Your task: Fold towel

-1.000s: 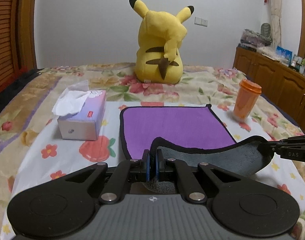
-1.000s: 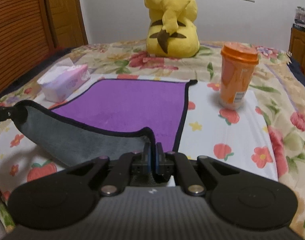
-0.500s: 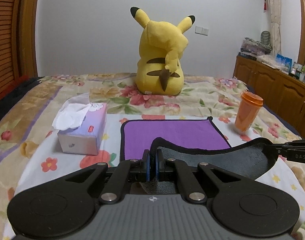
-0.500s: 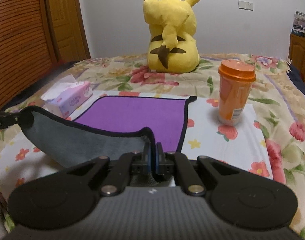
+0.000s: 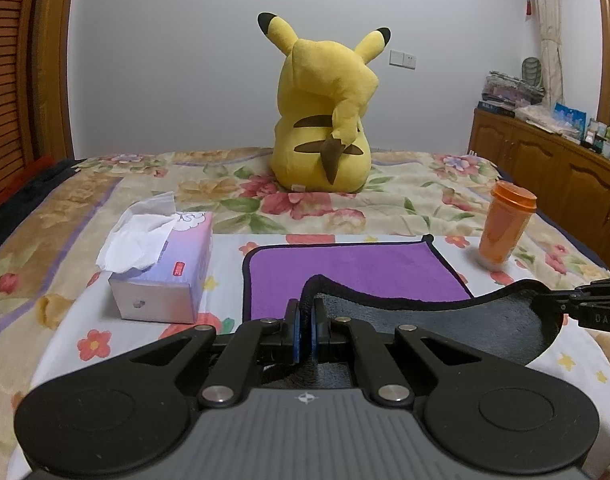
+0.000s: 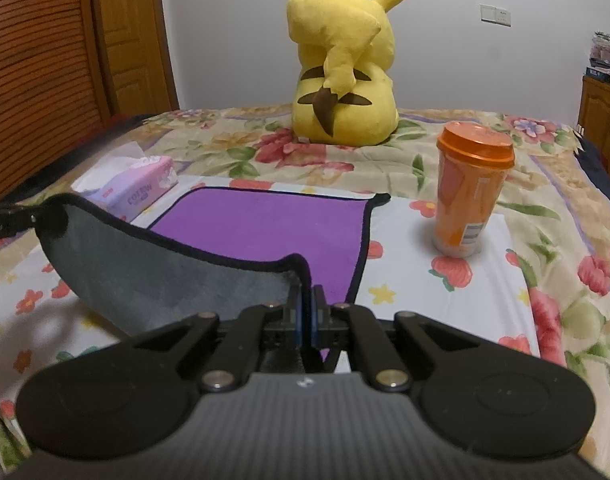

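A purple towel [image 5: 353, 272] with a black hem and grey underside lies on the flowered bed; it also shows in the right wrist view [image 6: 265, 224]. Its near edge is lifted, with the grey underside [image 6: 165, 276] facing me and sagging between the grippers. My left gripper [image 5: 305, 320] is shut on the near left corner. My right gripper [image 6: 305, 312] is shut on the near right corner. Each gripper's tip shows at the edge of the other's view: the right gripper [image 5: 585, 308] and the left gripper [image 6: 5, 220]. The far half lies flat.
A tissue box [image 5: 165, 276] stands left of the towel. An orange lidded cup [image 6: 469, 192] stands right of it. A yellow Pikachu plush [image 5: 325, 120] sits behind on the bed. Wooden cabinets [image 5: 545, 168] line the right wall.
Both grippers have lifted the near edge of the towel higher and carried it forward. Less of the purple face shows in front of the raised grey flap.
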### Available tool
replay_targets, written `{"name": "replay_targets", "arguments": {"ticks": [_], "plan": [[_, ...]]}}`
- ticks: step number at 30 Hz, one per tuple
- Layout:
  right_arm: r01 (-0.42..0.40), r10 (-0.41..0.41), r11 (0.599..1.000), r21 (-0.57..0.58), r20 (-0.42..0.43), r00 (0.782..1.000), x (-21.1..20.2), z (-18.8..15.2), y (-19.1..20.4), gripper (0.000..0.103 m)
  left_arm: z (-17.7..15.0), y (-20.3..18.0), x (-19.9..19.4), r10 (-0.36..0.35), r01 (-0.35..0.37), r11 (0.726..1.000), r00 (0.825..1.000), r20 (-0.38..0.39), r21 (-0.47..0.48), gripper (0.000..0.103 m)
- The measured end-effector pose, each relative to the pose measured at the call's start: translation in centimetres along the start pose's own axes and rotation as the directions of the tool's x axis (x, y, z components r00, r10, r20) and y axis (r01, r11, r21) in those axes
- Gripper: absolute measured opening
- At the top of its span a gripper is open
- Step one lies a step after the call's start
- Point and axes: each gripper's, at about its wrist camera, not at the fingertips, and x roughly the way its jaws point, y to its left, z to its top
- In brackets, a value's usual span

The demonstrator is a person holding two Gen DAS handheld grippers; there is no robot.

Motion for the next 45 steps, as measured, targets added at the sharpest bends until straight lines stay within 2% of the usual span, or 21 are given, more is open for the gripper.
{"name": "replay_targets", "arguments": {"ticks": [20,26,35,45], "plan": [[0.013,-0.016,0.997,-0.070,-0.038,0.999,3.4,-0.3,-0.2,0.005,-0.5,0.5,3.6,0.022,-0.021,0.999,0.999,-0.038,0.040,0.008],[0.002,-0.003,0.997,-0.075,-0.006,1.000,3.4,0.3,-0.3,0.005,-0.1,0.7,3.9,0.028,-0.027,0.999,0.999,-0.027,0.032,0.008],[0.027,-0.022,0.996,-0.090,0.048,0.999,3.8,1.4,-0.3,0.005,0.9,0.8,4.0,0.028,-0.028,1.000,1.000,0.006,0.007,0.008],[0.050,-0.041,0.994,-0.095,0.088,0.995,5.1,2.3,-0.6,0.004,1.9,0.7,5.5,0.040,-0.040,0.999,0.999,0.023,0.020,0.008]]}}
